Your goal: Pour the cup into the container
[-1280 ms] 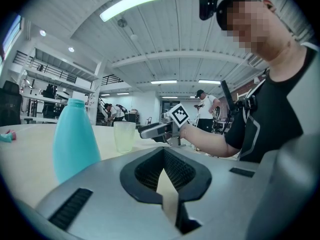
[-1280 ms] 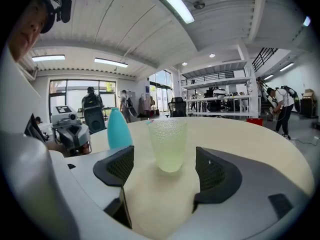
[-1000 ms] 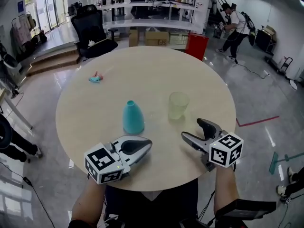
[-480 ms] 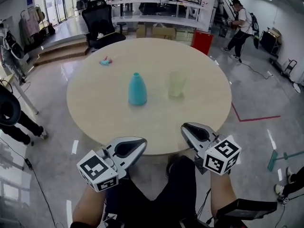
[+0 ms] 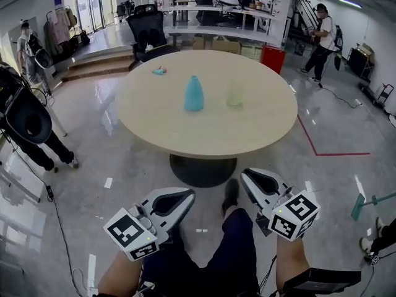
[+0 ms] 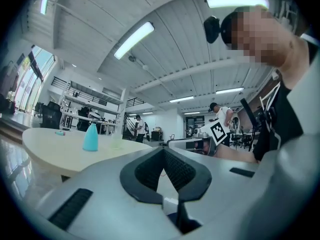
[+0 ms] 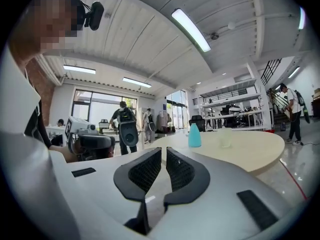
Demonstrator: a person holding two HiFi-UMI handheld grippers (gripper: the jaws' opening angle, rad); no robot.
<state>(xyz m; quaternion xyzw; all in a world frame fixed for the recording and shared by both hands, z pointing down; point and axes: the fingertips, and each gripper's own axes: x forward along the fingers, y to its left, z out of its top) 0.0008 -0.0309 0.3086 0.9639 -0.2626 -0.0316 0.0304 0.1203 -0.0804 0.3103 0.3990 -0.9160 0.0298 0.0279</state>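
A teal bottle-shaped container stands upright on the round beige table, and a pale translucent cup stands to its right, apart from it. Both grippers hang well short of the table, over the floor and my legs. My left gripper is shut and empty. My right gripper has just closed with nothing between its pads. The left gripper view shows the container and the faint cup far off. The right gripper view shows the same container and cup on the table.
A small teal and pink object lies at the table's far left. A black office chair and a red bin stand behind the table. One person is at the left, another at the back right. Red tape marks the floor.
I have backed away from the table, so both grippers went from over its near edge to over the floor. The right jaws went from open to shut. The container and cup stayed put.
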